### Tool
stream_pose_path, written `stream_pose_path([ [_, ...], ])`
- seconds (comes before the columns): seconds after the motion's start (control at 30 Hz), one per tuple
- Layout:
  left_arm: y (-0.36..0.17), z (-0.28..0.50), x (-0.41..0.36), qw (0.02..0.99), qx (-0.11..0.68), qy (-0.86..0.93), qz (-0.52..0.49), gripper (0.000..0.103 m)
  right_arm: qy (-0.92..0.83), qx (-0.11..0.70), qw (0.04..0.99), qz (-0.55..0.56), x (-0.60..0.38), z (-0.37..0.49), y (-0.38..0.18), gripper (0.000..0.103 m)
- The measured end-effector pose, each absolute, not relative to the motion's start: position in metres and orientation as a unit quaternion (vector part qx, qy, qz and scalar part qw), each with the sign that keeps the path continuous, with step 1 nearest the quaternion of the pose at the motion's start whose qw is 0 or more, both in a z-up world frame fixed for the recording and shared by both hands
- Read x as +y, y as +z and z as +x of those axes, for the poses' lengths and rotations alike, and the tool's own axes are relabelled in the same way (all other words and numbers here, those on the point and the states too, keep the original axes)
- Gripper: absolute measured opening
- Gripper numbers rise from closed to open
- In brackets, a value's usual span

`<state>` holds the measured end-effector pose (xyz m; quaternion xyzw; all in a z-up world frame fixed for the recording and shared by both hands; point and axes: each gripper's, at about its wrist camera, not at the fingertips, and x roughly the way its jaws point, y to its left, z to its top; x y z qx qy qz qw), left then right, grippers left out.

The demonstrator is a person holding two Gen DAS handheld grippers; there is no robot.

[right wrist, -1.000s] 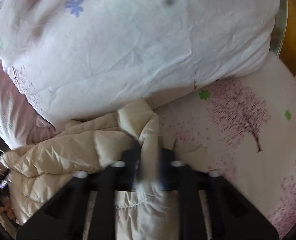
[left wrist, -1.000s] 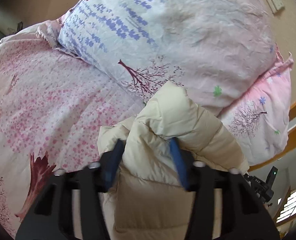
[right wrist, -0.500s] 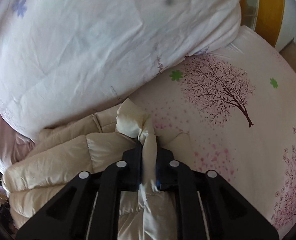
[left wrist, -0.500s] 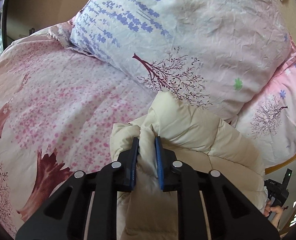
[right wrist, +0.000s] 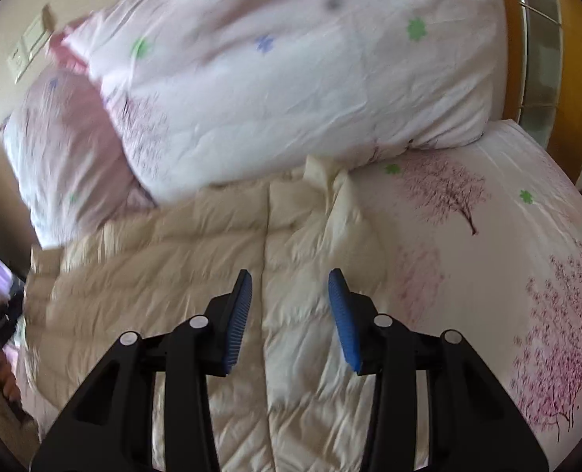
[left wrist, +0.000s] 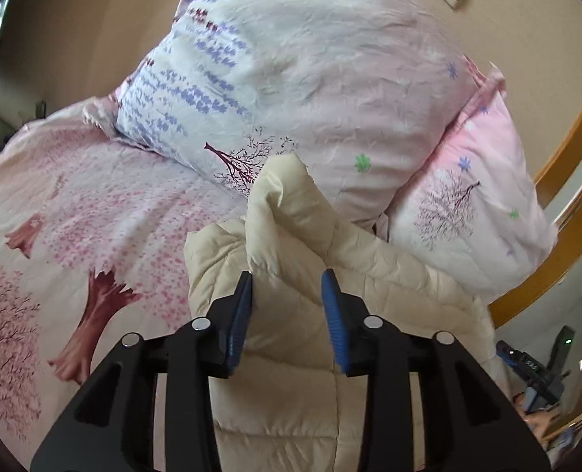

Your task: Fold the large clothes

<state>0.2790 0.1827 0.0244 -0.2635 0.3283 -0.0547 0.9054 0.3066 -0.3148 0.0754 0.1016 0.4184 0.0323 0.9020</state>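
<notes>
left gripper (left wrist: 287,275) jaws opening, a puffed fold of the cream down jacket (left wrist: 291,212) btwn the pads, prob. no longer pinched. right gripper (right wrist: 290,275) opening too, nothing btwn, jacket flat below it. floral pillows (left wrist: 310,78) just beyond, bedsheet (right wrist: 507,236) alongside.

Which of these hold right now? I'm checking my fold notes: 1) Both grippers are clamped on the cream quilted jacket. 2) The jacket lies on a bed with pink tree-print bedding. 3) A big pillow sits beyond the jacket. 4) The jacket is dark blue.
1) False: the left gripper and right gripper are opening, pads off the cream quilted jacket.
2) True: pink tree-print bedding.
3) True: big pillow.
4) False: cream.
</notes>
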Motion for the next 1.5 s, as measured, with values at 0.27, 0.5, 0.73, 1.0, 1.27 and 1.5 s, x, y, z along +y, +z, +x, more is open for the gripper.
stream_pose_path([
  [0.27,0.018,0.27,0.184,0.911,0.313,-0.023,-0.266,0.041,0.011,0.46,0.884,0.085,-0.315,0.311,0.035,0.041],
  [0.5,0.025,0.272,0.161,0.917,0.327,-0.06,-0.222,0.042,0.003,0.47,0.88,0.075,-0.309,0.313,0.023,0.043],
  [0.73,-0.008,0.297,0.152,0.896,0.387,-0.042,-0.212,0.042,-0.004,0.484,0.867,0.119,-0.325,0.317,0.012,0.043],
  [1.0,-0.015,0.296,0.155,0.891,0.399,-0.035,-0.214,0.042,-0.007,0.468,0.873,0.135,-0.33,0.3,0.019,0.043],
  [1.27,-0.013,0.278,0.161,0.887,0.399,-0.049,-0.226,0.047,-0.003,0.468,0.873,0.139,-0.344,0.275,0.017,0.047],
  [1.5,-0.026,0.283,0.156,0.88,0.411,-0.05,-0.231,0.047,-0.007,0.479,0.867,0.138,-0.337,0.289,0.006,0.047],
])
